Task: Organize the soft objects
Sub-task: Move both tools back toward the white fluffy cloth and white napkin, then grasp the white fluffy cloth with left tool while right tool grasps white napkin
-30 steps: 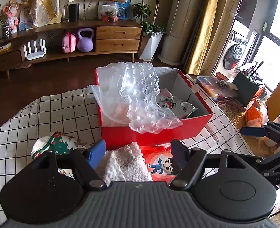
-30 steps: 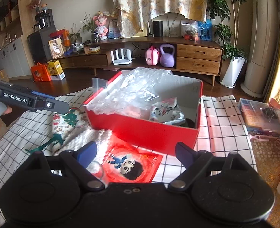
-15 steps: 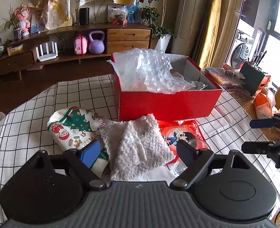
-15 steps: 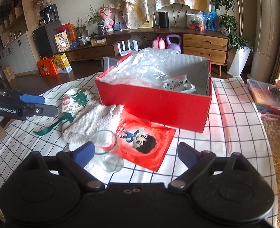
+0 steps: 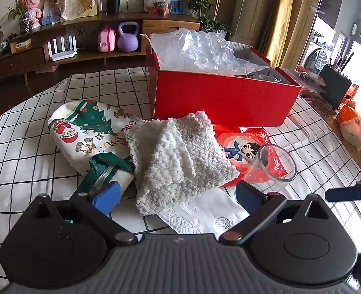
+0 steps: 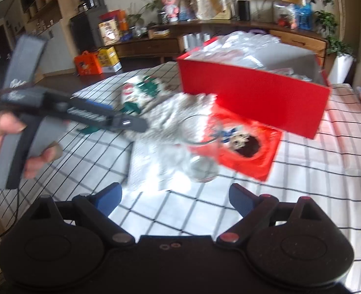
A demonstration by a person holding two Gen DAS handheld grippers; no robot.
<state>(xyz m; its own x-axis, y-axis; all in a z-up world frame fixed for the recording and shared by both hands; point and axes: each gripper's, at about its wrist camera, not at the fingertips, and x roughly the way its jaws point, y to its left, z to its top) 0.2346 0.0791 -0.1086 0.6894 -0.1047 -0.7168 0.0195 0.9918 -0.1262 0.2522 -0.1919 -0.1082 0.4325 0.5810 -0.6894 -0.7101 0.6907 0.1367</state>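
Note:
A fluffy white towel (image 5: 178, 156) lies folded on the checked tablecloth, over a Christmas-print cloth bag (image 5: 92, 132) and a red cartoon pouch (image 5: 244, 147). Behind them stands a red box (image 5: 219, 100) holding bubble wrap (image 5: 204, 49). My left gripper (image 5: 178, 196) is open and empty, low over the table, its fingers either side of the towel's near edge. My right gripper (image 6: 175, 198) is open and empty, short of the same pile; its view is blurred. The towel (image 6: 170, 120), pouch (image 6: 249, 144) and box (image 6: 253, 100) show there too.
A clear glass (image 5: 273, 164) lies tipped on the pouch, right of the towel. A white paper napkin (image 5: 204, 215) lies under the towel's near edge. The left gripper's handle and the hand on it (image 6: 33, 122) fill the right view's left side. Baskets and bags stand at the right table edge (image 5: 346, 120).
Both grippers have pulled back from the box and dropped lower toward the table. The towel now lies between the left fingers. The right view has swung and blurred.

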